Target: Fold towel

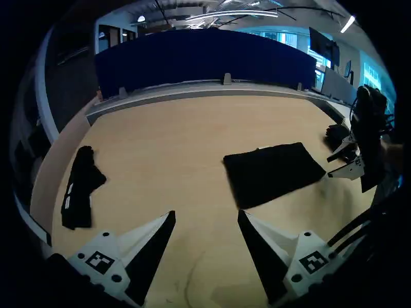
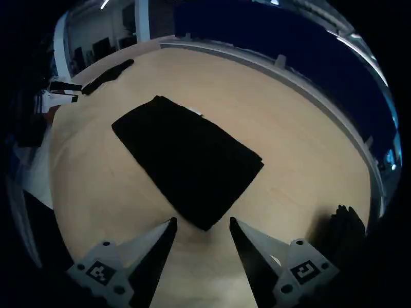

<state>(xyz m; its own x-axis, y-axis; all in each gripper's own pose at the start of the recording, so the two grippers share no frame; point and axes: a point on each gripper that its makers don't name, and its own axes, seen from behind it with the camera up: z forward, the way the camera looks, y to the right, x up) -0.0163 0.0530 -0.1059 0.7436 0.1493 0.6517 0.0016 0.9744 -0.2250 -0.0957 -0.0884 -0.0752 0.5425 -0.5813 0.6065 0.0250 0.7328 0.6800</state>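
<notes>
Found the towel (image 2: 187,159) lying flat and black on the pale wooden table (image 2: 287,128), mid-frame in the right gripper view. Saw the same towel (image 1: 272,172) right of centre in the left gripper view. Looked like one plain dark rectangle, not doubled over yet as far as could be told. Traced its long axis from upper left down toward bottom centre in the right gripper view, near corner aimed straight at the gap of the right gripper (image 2: 202,222). Had that gripper spread wide, pinching nothing, tips either just short of that corner or barely over it, couldn't tell which. Caught the left gripper (image 1: 206,212) spread as well, holding nothing, with bare table ahead of it and the towel well apart, off up and to the right. Judged the right one way nearer, so probably the one to go for that near corner first. Also noticed a dark cloth bundle (image 1: 79,187) at far left of the left gripper view and a blue partition (image 1: 205,56) along the back.
</notes>
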